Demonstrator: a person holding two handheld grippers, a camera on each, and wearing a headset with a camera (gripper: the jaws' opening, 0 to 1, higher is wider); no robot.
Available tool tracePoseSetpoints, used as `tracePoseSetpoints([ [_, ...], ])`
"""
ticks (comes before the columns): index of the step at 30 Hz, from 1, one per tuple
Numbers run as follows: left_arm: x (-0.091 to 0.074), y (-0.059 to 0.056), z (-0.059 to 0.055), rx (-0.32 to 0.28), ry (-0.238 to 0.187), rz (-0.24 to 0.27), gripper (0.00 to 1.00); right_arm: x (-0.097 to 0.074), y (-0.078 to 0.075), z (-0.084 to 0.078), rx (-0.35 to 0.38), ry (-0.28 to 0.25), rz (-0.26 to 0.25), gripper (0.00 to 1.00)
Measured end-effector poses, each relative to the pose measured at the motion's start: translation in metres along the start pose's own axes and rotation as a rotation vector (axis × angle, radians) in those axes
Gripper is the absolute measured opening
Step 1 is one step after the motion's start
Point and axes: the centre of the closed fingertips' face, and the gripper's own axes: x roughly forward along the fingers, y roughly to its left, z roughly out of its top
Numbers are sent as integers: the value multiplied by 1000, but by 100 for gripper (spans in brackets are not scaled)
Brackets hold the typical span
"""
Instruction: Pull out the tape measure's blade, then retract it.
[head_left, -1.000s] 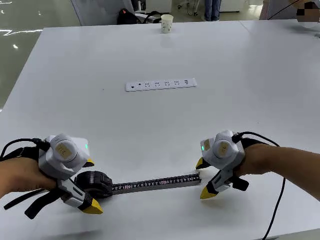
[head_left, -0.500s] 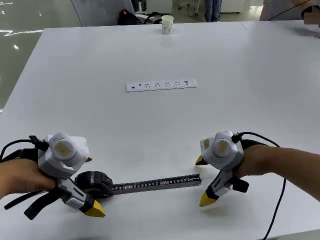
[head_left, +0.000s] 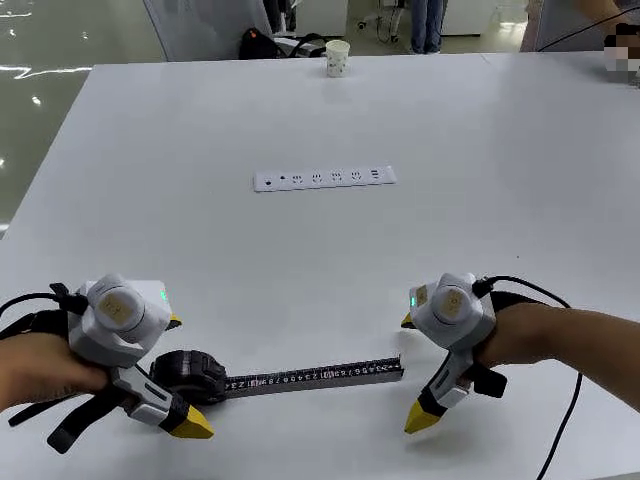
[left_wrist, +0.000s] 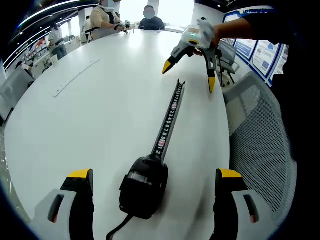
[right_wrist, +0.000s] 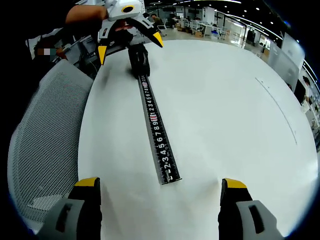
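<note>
A black tape measure case (head_left: 203, 364) lies on the white table (head_left: 300, 260) near the front edge. Its blade (head_left: 315, 377) is drawn out to the right, flat on the table. My left gripper (head_left: 181, 374) is open, one jaw on each side of the case (left_wrist: 145, 187) without touching it. My right gripper (head_left: 413, 369) is open too, astride the blade's hook end (right_wrist: 170, 177), jaws well clear of it. The right gripper (left_wrist: 189, 75) faces me at the far end of the blade (left_wrist: 170, 117). From the other side, the left gripper (right_wrist: 130, 46) stands over the case (right_wrist: 139, 57).
A white power strip (head_left: 325, 178) lies at mid-table and a paper cup (head_left: 338, 57) stands near the far edge. A grey mesh chair (right_wrist: 55, 125) sits just off the table's near edge. People (left_wrist: 152, 20) sit at the far end.
The right gripper's jaws have spread wider around the blade's end. The case, the blade and the left gripper stay where they were. The head camera has tilted slightly.
</note>
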Motion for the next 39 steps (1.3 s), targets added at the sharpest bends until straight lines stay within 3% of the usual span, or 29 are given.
tracePoseSetpoints([
  [3, -1, 3, -1, -2, -8, 15, 99, -3, -4, 1, 7, -13, -20, 99],
  [8, -3, 6, 1, -54, -46, 35, 99, -6, -4, 2, 44, -38, -29, 99],
  [12, -6, 7, -1, -109, -81, 47, 99, -10, -11, 5, 89, -91, -79, 99],
  [16, -9, 10, -3, -144, -117, 90, 99, -13, -8, 6, 132, -130, -86, 99],
  [21, -14, 14, -6, -183, -160, 130, 99, -20, -9, 3, 162, -178, -129, 99],
  [23, -17, 16, -10, -191, -168, 162, 99, -24, -8, 4, 177, -220, -142, 99],
  [25, -20, 21, -13, -175, -174, 205, 99, -30, -12, 8, 146, -273, -188, 99],
  [26, -22, 19, -16, -184, -174, 216, 99, -33, -13, 7, 139, -296, -207, 99],
  [28, -24, 19, -19, -187, -188, 229, 99, -34, -11, 1, 174, -295, -204, 99],
  [31, -29, 19, -23, -207, -221, 256, 99, -40, -11, -9, 200, -306, -245, 99],
  [39, -35, 11, -34, -275, -283, 282, 99, -55, -3, -26, 257, -361, -312, 99],
])
